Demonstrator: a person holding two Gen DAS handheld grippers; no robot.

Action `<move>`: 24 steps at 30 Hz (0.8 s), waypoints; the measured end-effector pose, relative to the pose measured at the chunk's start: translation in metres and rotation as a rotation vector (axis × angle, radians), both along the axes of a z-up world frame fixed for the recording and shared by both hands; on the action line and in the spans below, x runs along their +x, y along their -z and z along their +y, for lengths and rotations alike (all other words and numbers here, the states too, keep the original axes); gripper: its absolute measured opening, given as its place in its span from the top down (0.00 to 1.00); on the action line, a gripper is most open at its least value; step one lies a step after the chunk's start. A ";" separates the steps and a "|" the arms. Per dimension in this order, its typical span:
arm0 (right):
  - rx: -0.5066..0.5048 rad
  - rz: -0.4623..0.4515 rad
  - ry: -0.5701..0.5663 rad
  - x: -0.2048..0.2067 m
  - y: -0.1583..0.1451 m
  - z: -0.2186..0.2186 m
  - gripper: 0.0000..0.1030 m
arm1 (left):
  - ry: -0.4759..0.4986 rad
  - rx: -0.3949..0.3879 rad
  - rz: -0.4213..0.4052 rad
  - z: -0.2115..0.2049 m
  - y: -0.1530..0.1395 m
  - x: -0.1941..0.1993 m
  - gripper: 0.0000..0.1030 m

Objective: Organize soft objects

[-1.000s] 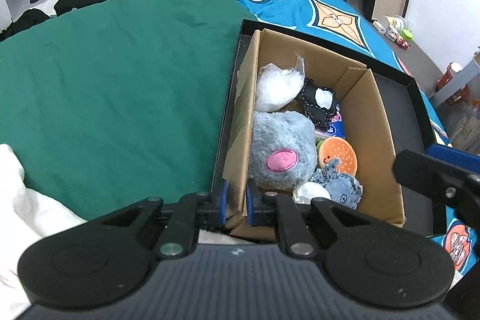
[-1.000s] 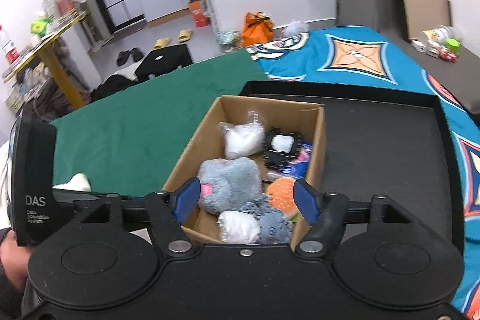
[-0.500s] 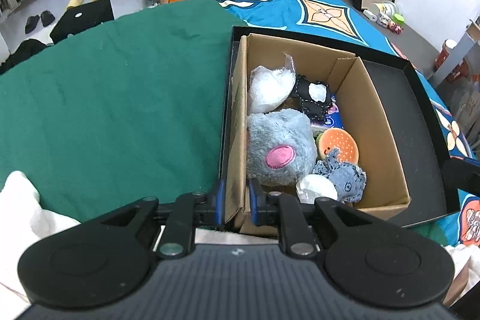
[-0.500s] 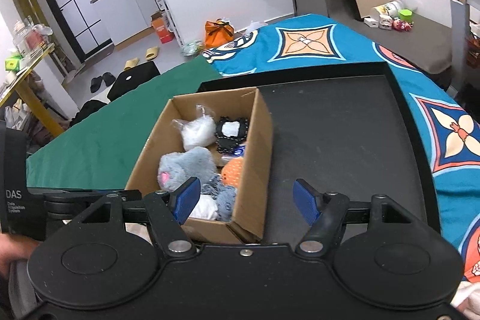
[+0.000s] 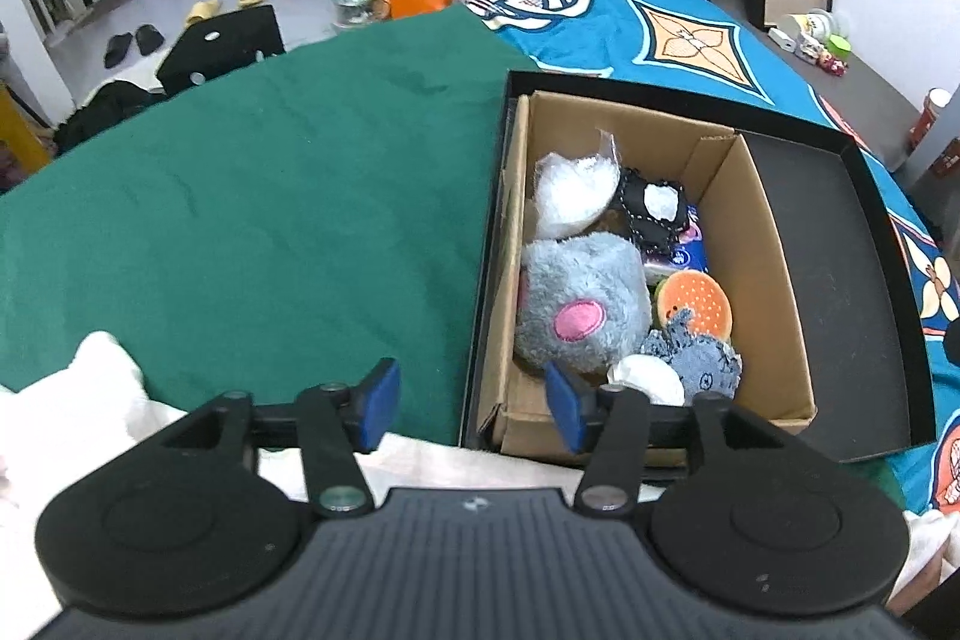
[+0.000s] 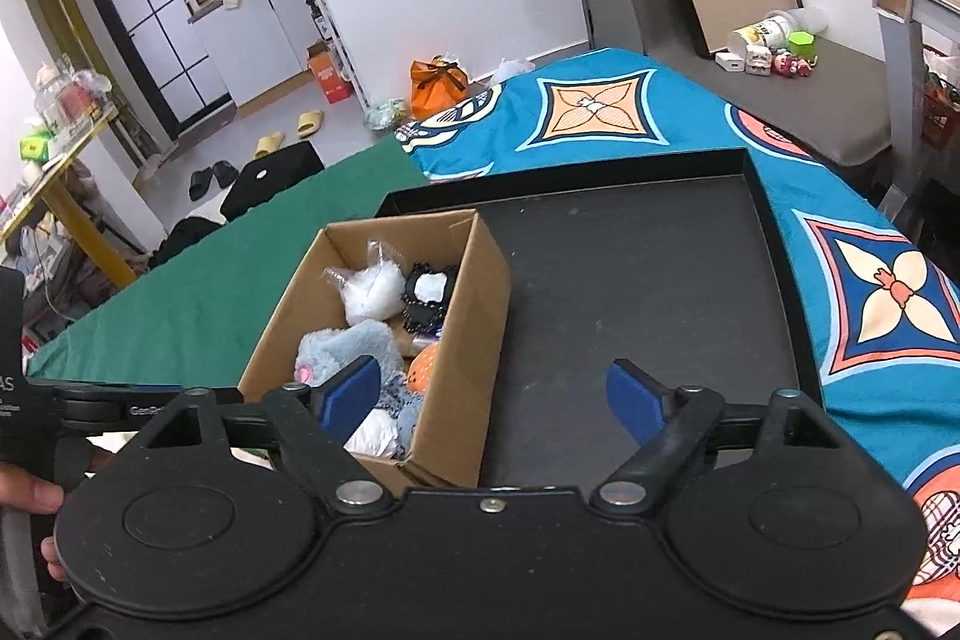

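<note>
Soft toys are sitting packed in the cardboard box point(image 5: 762, 244); left tongs point(image 5: 468, 403) and right tongs point(image 6: 492, 394), just opening, are gaping empty — sorting is looking nearly done.

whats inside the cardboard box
In the cardboard box: a grey plush, a bagged white fluff, a black pouch, an orange round toy, a small blue-grey plush. Anything beneath them is covered.
</note>
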State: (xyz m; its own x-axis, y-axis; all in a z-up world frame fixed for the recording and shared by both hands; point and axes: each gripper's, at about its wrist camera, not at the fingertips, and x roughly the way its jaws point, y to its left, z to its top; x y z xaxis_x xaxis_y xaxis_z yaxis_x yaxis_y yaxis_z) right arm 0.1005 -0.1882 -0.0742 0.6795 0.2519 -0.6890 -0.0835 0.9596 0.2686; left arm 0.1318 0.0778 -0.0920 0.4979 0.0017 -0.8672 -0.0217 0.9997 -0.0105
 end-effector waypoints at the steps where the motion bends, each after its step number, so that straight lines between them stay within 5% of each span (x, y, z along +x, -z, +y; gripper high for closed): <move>1: 0.006 0.000 0.002 0.000 -0.001 -0.003 0.14 | -0.002 0.004 0.000 -0.002 -0.004 0.000 0.43; 11: 0.027 0.002 0.021 0.001 -0.007 -0.034 0.00 | 0.046 0.042 -0.042 -0.034 -0.036 -0.004 0.25; 15: 0.018 0.011 0.019 0.000 -0.011 -0.044 0.00 | 0.059 0.074 -0.058 -0.045 -0.049 -0.008 0.15; 24: 0.001 0.012 0.034 -0.006 -0.024 -0.064 0.00 | 0.044 0.058 -0.064 -0.053 -0.069 -0.019 0.09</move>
State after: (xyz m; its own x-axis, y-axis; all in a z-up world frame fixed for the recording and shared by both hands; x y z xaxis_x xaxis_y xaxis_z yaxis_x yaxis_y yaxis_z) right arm 0.0943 -0.2521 -0.0506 0.6794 0.2296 -0.6969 -0.0476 0.9616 0.2704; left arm 0.1128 0.0252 -0.0228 0.5530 0.0282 -0.8327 0.0213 0.9986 0.0479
